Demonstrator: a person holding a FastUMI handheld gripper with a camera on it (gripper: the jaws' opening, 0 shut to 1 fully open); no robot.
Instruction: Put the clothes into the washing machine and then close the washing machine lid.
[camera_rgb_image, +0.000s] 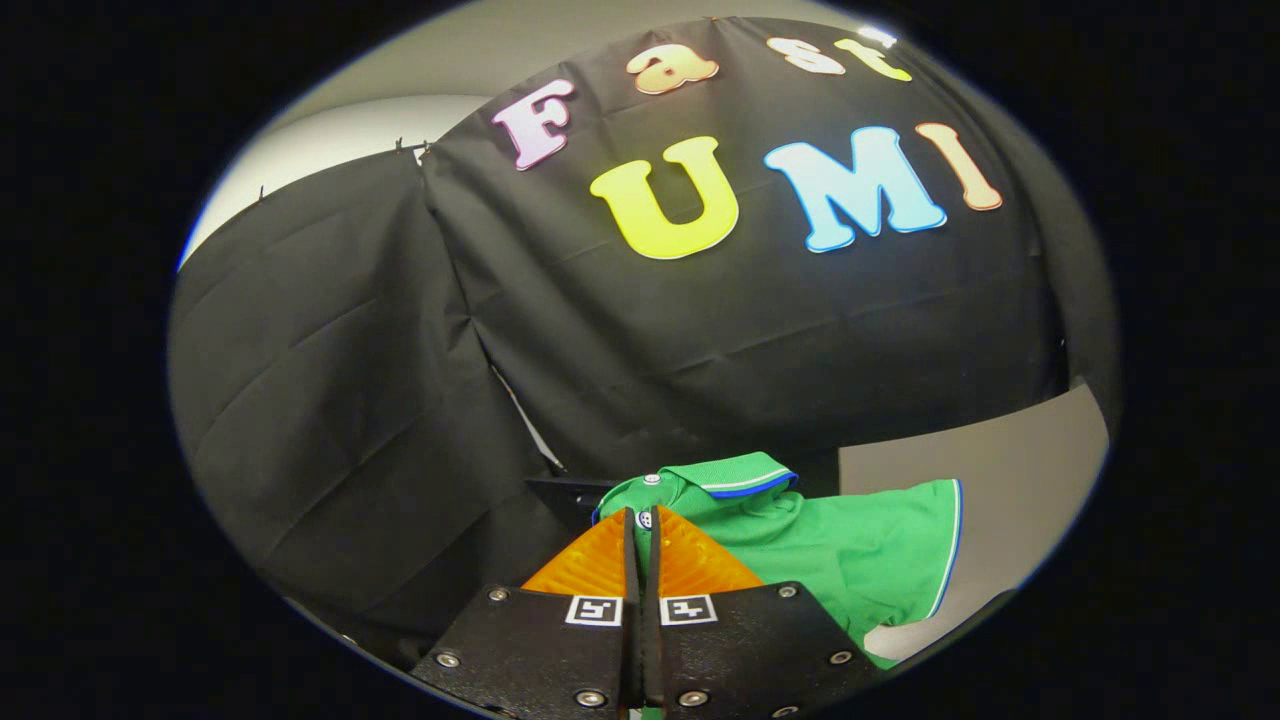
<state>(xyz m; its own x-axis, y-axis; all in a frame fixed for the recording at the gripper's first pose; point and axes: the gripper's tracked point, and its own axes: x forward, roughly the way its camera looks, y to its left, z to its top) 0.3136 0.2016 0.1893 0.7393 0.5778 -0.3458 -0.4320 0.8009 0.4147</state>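
Gripper (641, 515) clamped on green shirt (850, 550).
Fingers pinch the shirt's buttoned placket (collar just beyond the tips); the shirt hangs right of the fingers, blue-white trim along its sleeve hem, against the black cloth wall (400, 400). No legible label on the shirt.

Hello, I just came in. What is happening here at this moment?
A person is working with a hand-held gripper in a booth with black cloth walls. Its two fingers are closed together on a green polo shirt, near the collar and buttons. The shirt spreads out beyond and beside the fingers, over a pale surface. It seems the shirt has just been grasped, so putting it into the washing machine is not yet done.
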